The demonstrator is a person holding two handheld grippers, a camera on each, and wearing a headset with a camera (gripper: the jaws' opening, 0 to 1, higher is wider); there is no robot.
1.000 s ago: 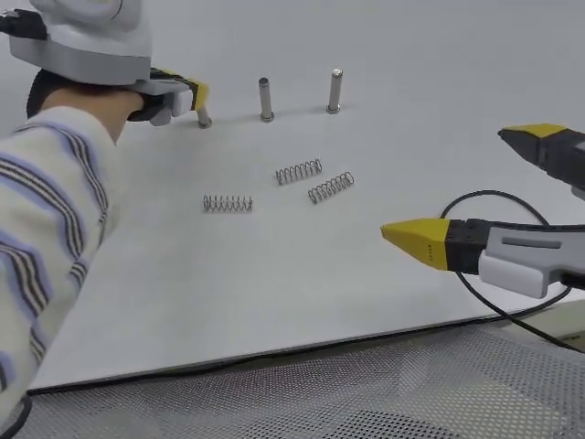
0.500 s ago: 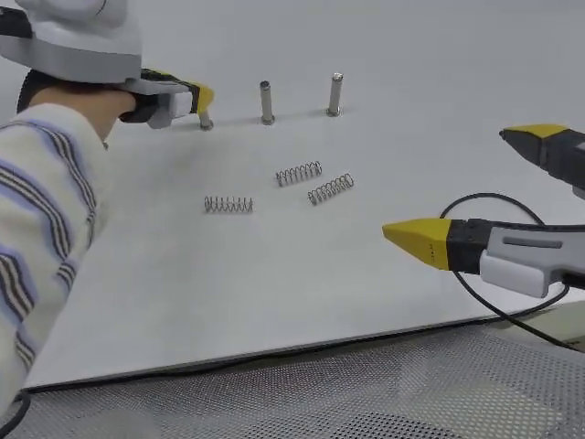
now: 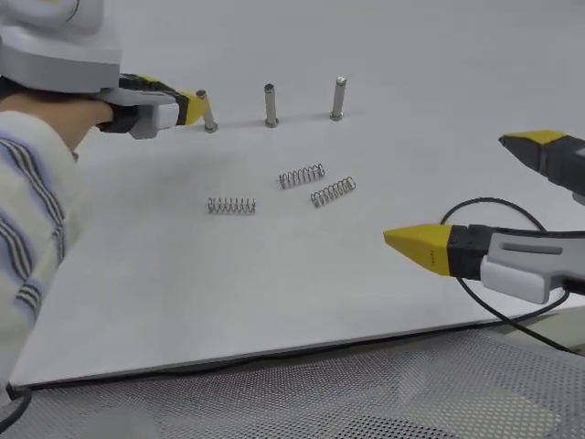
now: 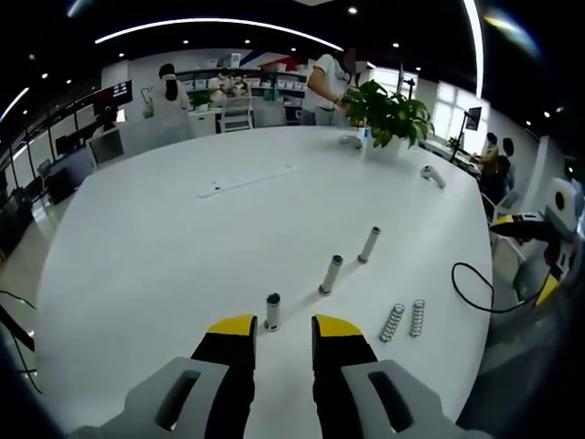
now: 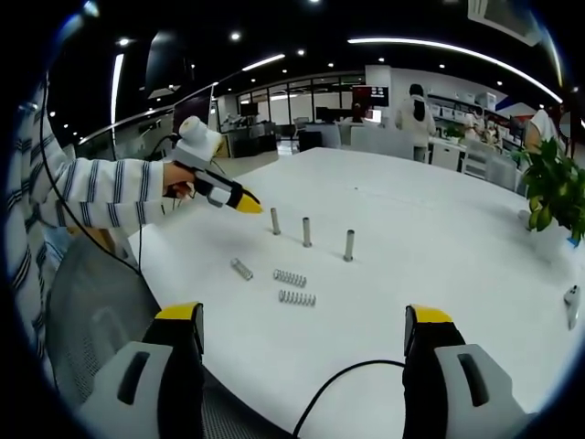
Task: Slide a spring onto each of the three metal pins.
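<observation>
Three metal pins (image 3: 271, 105) stand upright in a row at the far side of the white table (image 3: 274, 302), and all are bare. Three springs (image 3: 302, 176) lie flat on the table closer to me, between the pins and my right gripper (image 5: 303, 315); none touches a pin. My left gripper (image 4: 284, 326) hovers at the end pin (image 4: 272, 311) on the left of the row. Its jaws are parted by a narrow gap and hold nothing, and the pin stands just ahead of their tips, not between them. My right gripper hangs by the table's near edge, well apart from the springs, with its jaws spread wide and empty. I judge the task to be at its very start, with no spring picked up yet. The next move calls for the right gripper to drop to one spring, close lightly across its coils, tip it upright and line its open end over a pin top.
</observation>
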